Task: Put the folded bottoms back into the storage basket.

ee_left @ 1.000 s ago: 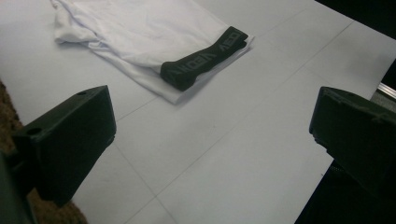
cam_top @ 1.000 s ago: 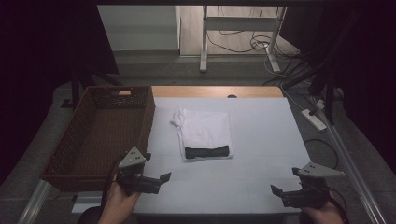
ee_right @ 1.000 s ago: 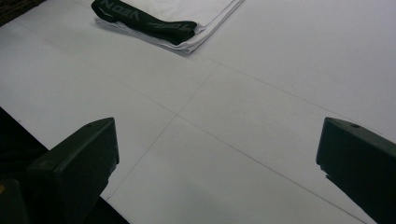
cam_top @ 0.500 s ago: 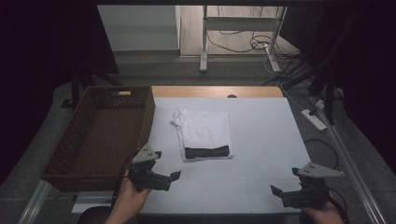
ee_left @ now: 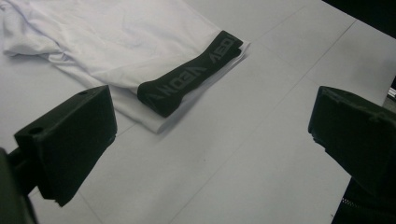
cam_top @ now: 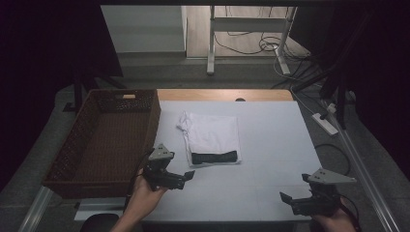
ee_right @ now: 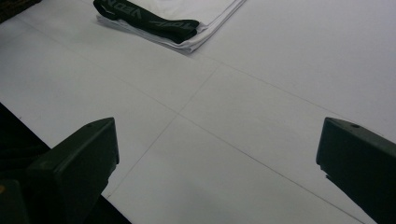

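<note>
Left claw [cam_top: 189,175] has neared the folded white garment's [cam_top: 214,135] black lettered waistband [ee_left: 190,73].

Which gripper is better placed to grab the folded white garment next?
Left, probably. The left gripper is open beside the garment, near its black band. The right gripper is also open but sits at the table's near right corner, farther off.

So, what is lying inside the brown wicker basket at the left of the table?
In the high view the wicker basket looks empty: its woven floor is bare. The foot of its near wall is hidden by the rim, and the picture is dim, so a small flat thing there could be missed.
</note>
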The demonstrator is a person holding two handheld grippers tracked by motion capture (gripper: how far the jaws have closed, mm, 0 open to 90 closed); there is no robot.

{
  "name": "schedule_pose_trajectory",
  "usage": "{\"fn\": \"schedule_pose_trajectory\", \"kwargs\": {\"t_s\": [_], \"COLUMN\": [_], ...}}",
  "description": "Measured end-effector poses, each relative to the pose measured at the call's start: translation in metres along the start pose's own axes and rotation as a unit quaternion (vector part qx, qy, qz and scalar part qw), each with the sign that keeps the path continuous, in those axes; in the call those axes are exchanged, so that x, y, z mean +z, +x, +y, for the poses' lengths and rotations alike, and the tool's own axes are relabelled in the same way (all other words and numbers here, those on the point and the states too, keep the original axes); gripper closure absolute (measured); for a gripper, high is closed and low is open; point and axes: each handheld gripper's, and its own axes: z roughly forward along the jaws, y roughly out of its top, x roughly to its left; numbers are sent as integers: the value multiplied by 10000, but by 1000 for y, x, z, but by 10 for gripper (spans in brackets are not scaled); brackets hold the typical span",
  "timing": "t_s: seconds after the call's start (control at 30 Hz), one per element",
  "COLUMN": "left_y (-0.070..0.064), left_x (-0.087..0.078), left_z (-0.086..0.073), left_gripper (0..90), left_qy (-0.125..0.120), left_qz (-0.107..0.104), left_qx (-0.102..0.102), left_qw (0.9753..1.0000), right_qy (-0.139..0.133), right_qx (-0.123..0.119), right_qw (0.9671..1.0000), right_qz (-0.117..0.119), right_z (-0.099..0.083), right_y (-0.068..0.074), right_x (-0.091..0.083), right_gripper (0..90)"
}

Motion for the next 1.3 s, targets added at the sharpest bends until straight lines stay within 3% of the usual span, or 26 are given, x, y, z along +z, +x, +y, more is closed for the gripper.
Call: {"fn": "schedule_pose_trajectory", "kwargs": {"t_s": [0.4, 0.63, 1.03, 1.3], "left_y": [10, 17, 30, 43], "left_x": [19, 30, 58, 73], "left_z": [12, 19, 30, 35], "left_gripper": [9, 7, 0, 2], "left_qy": [164, 207, 262, 306], "left_qz": [-204, -110, 309, 325], "left_qx": [85, 80, 228, 261], "left_qw": [9996, 9997, 9989, 9987], "right_qy": [21, 42, 44, 41], "right_qx": [-9, -38, -64, -76], "right_qw": [10000, 10000, 10000, 9999], "right_qz": [15, 31, 50, 51], "right_z": [0, 0, 0, 0], "right_y": [1, 1, 1, 1], "right_x": [0, 0, 0, 1], "right_gripper": [0, 0, 0, 0]}}
